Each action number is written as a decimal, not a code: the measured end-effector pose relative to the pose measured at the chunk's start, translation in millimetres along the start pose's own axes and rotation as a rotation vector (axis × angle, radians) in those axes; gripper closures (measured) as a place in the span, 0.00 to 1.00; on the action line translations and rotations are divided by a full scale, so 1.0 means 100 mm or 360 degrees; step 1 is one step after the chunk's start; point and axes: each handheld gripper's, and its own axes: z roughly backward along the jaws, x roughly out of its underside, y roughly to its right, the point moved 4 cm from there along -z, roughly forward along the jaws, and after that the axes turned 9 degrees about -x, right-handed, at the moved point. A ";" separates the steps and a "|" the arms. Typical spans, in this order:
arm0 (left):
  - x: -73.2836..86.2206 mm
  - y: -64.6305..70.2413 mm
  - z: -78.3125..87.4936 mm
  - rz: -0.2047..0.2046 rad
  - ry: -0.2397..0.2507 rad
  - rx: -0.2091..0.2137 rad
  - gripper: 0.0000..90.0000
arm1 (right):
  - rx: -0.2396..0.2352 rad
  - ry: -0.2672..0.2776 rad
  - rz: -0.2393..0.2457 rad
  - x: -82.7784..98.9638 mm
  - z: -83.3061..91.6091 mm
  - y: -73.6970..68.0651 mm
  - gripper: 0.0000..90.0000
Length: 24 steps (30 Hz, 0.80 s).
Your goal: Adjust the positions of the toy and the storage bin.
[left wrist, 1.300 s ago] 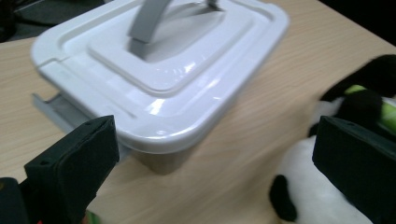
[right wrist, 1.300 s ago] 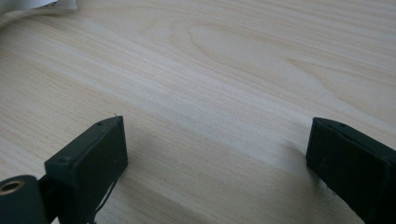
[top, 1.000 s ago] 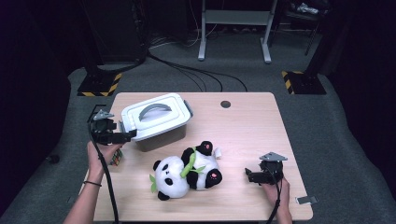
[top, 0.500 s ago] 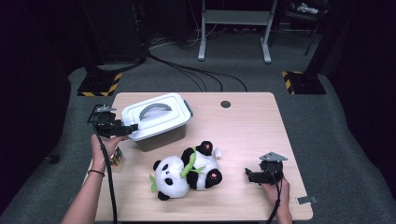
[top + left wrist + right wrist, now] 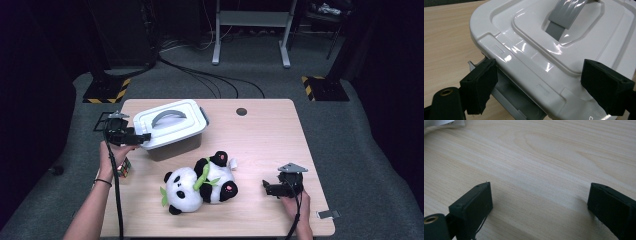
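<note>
A white lidded storage box (image 5: 170, 127) with a grey handle (image 5: 564, 15) stands at the table's back left. My left gripper (image 5: 142, 137) hovers open at the box's left end, its jaws spread wide over the lid's edge (image 5: 524, 72) and latch. A plush panda (image 5: 200, 185) holding green leaves lies in the middle of the table. My right gripper (image 5: 267, 189) rests low at the front right, open, with bare wood (image 5: 544, 170) between its jaws; it points toward the panda and stays apart from it.
A Rubik's cube (image 5: 125, 168) sits near the table's left edge, beside the left hand. A small white scrap (image 5: 232, 162) lies by the panda's head. A dark round hole (image 5: 242, 111) marks the table's back. Cables and stands cross the floor behind.
My left gripper has moved right and slightly away from me, from beside the box's corner to over the lid's left end. The right gripper has stayed put.
</note>
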 end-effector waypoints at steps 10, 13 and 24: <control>-0.10 0.08 -0.12 -0.0050 -0.0014 0.0053 0.16 | 0.0000 0.0002 0.0000 0.00 0.00 0.00 0.06; -0.12 0.10 -0.15 -0.0051 -0.0003 0.0060 0.16 | 0.0000 0.0002 0.0000 0.00 0.00 0.00 0.06; -0.23 0.23 -0.26 -0.0113 -0.0033 0.0110 0.16 | 0.0000 0.0002 -0.0001 0.00 0.00 0.00 0.06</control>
